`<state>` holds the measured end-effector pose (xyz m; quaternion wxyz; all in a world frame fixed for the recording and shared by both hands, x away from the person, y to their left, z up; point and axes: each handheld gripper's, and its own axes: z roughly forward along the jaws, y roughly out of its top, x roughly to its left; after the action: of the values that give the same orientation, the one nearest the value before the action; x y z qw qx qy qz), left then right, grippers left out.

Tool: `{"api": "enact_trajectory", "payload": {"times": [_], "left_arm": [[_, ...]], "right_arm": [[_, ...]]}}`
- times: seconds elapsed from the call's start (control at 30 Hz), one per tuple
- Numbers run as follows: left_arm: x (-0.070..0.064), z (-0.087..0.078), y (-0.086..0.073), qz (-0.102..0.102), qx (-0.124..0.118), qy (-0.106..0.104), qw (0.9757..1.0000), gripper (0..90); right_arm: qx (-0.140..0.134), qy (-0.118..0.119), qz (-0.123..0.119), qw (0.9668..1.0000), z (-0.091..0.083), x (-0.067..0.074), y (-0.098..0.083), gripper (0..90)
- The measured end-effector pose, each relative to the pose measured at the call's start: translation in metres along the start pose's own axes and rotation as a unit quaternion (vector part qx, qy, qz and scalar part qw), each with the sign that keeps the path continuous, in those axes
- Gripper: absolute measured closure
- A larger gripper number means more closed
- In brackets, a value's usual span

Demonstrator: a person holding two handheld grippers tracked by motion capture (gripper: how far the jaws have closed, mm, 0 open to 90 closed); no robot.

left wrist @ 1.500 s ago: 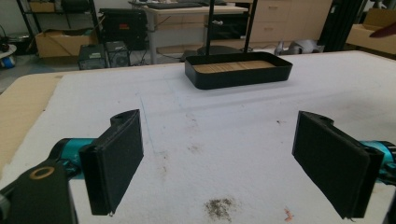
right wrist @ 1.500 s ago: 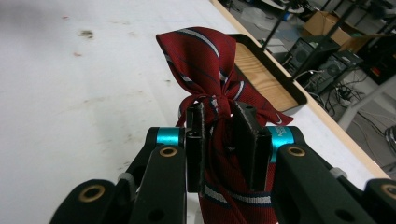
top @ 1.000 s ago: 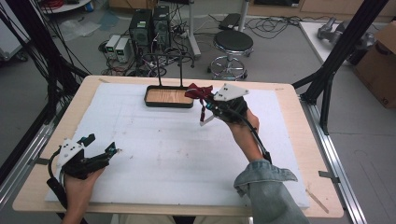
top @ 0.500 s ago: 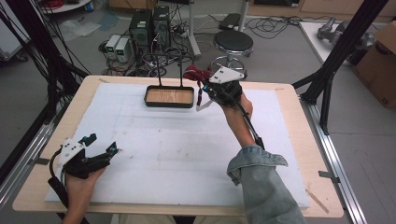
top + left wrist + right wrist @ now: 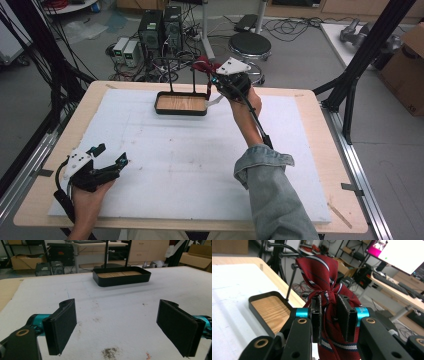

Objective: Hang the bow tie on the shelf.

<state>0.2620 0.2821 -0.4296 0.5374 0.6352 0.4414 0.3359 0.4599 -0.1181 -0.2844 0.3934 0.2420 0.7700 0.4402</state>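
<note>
A dark red striped tie (image 5: pixel 317 267), knotted into a bunch, is clamped between the pads of my right gripper (image 5: pixel 331 315). In the high view the right gripper (image 5: pixel 215 82) holds the tie (image 5: pixel 202 64) in the air at the right end of a black tray (image 5: pixel 180 112) with a wooden floor. Thin black rods (image 5: pixel 172 75) rise from the tray and curve over it. The tie hangs close to the rod (image 5: pixel 290 282). My left gripper (image 5: pixel 111 154) rests at the near left of the table, its jaws wide apart with nothing between them (image 5: pixel 117 327), facing the tray (image 5: pixel 121 280).
A white foam mat (image 5: pixel 190 160) covers most of the wooden table. Beyond the far edge stand a round stool (image 5: pixel 252 47) and computer towers (image 5: pixel 160 27) among cables. A cardboard box (image 5: pixel 407 55) sits at the far right. Black frame posts flank the table.
My right gripper has carried the tie away from the person and upward, from over the mat to beside the tray's rods. The left gripper has stayed put.
</note>
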Motion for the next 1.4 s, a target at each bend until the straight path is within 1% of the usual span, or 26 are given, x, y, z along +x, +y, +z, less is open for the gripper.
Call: {"api": "enact_trajectory", "payload": {"times": [0.07, 0.17, 0.23, 0.3, 0.33, 0.4, 0.47, 0.5, 0.57, 0.6, 0.67, 0.7, 0.73, 0.77, 0.8, 0.83, 0.87, 0.9, 0.93, 1.0, 1.07, 1.13, 1.17, 1.2, 1.3, 1.4], "left_arm": [[0.0, 0.0, 0.0, 0.0, 0.001, -0.001, 1.0, 16.6], [-0.001, 0.001, -0.001, 0.0, 0.0, -0.002, 1.0, 16.6], [-0.001, 0.001, -0.001, 0.0, 0.001, -0.003, 1.0, 16.6], [-0.001, 0.002, -0.001, -0.001, 0.001, -0.004, 1.0, 16.6], [-0.001, 0.002, -0.001, -0.001, 0.002, -0.004, 1.0, 16.6], [0.0, 0.002, -0.001, -0.002, 0.003, -0.005, 1.0, 16.6], [0.0, 0.002, -0.002, -0.003, 0.003, -0.004, 1.0, 16.6], [0.0, 0.002, -0.002, -0.003, 0.002, -0.004, 1.0, 16.6], [0.0, 0.002, -0.002, -0.004, 0.001, -0.005, 1.0, 16.6], [0.0, 0.003, -0.002, -0.006, 0.001, -0.005, 1.0, 16.6], [0.0, 0.003, -0.002, -0.004, 0.003, -0.007, 1.0, 16.6], [0.0, 0.003, -0.002, -0.004, 0.003, -0.007, 1.0, 16.6], [0.0, 0.003, -0.002, -0.003, 0.004, -0.007, 1.0, 16.6], [0.0, 0.003, -0.002, -0.004, 0.004, -0.008, 1.0, 16.6], [-0.001, 0.004, -0.002, -0.004, 0.004, -0.009, 0.9999, 16.6], [0.0, 0.004, -0.003, -0.003, 0.005, -0.01, 0.9999, 16.6], [0.0, 0.004, -0.003, -0.003, 0.005, -0.01, 0.9999, 16.6], [0.0, 0.004, -0.003, -0.003, 0.006, -0.01, 0.9999, 16.6], [0.0, 0.004, -0.003, -0.004, 0.007, -0.01, 0.9999, 16.6], [0.0, 0.004, -0.003, -0.006, 0.004, -0.01, 0.9999, 16.6], [0.0, 0.003, -0.003, -0.006, 0.005, -0.009, 0.9999, 16.6], [0.001, 0.003, -0.003, -0.007, 0.004, -0.009, 0.9999, 16.6], [0.001, 0.003, -0.003, -0.006, 0.005, -0.01, 0.9999, 16.6], [0.001, 0.003, -0.003, -0.007, 0.005, -0.011, 0.9999, 16.6], [0.0, 0.003, -0.004, -0.006, 0.005, -0.01, 0.9999, 16.6], [0.0, 0.003, -0.004, -0.007, 0.005, -0.009, 0.9999, 16.6]], "right_arm": [[-0.01, -0.013, 0.004, 0.9999, 0.001, -0.002, 0.002, 75.0], [-0.017, -0.023, 0.016, 0.9995, 0.003, -0.006, 0.005, 75.0], [-0.021, -0.025, 0.021, 0.9992, 0.005, -0.008, 0.005, 74.9], [-0.021, -0.028, 0.021, 0.9992, 0.007, -0.009, 0.005, 75.0], [-0.019, -0.03, 0.022, 0.9991, 0.01, -0.009, 0.005, 75.0], [-0.012, -0.026, 0.026, 0.9992, 0.015, -0.009, 0.007, 75.0], [-0.025, -0.033, 0.02, 0.9989, 0.02, -0.007, 0.009, 75.0], [-0.027, -0.034, 0.019, 0.9989, 0.022, -0.007, 0.009, 75.0], [-0.024, -0.036, 0.018, 0.9989, 0.025, -0.006, 0.01, 74.9], [-0.021, -0.038, 0.016, 0.9989, 0.031, -0.004, 0.009, 75.0], [-0.015, -0.039, 0.021, 0.9989, 0.037, -0.005, 0.007, 75.0], [-0.015, -0.039, 0.021, 0.9989, 0.037, -0.005, 0.007, 75.0], [-0.013, -0.04, 0.027, 0.9987, 0.043, -0.005, 0.007, 74.9], [-0.013, -0.04, 0.027, 0.9987, 0.043, -0.005, 0.007, 74.9], [-0.013, -0.038, 0.031, 0.9987, 0.048, -0.004, 0.009, 75.0], [-0.012, -0.038, 0.029, 0.9988, 0.049, -0.004, 0.009, 74.9], [-0.008, -0.034, 0.031, 0.9989, 0.052, -0.003, 0.012, 74.9], [-0.008, -0.034, 0.031, 0.9989, 0.052, -0.003, 0.012, 74.9], [-0.01, -0.034, 0.029, 0.9989, 0.056, 0.001, 0.015, 74.9], [-0.007, -0.037, 0.021, 0.9991, 0.06, 0.003, 0.017, 74.9], [-0.003, -0.045, 0.014, 0.9989, 0.064, 0.004, 0.017, 74.9], [0.005, -0.048, 0.017, 0.9987, 0.066, 0.002, 0.013, 74.9], [0.005, -0.048, 0.017, 0.9987, 0.066, 0.002, 0.013, 74.9], [0.018, -0.054, 0.023, 0.9981, 0.068, -0.003, 0.008, 74.9], [0.026, -0.062, 0.037, 0.9971, 0.068, -0.012, 0.002, 74.9], [0.035, -0.061, 0.042, 0.9967, 0.068, -0.018, -0.003, 74.9]]}}
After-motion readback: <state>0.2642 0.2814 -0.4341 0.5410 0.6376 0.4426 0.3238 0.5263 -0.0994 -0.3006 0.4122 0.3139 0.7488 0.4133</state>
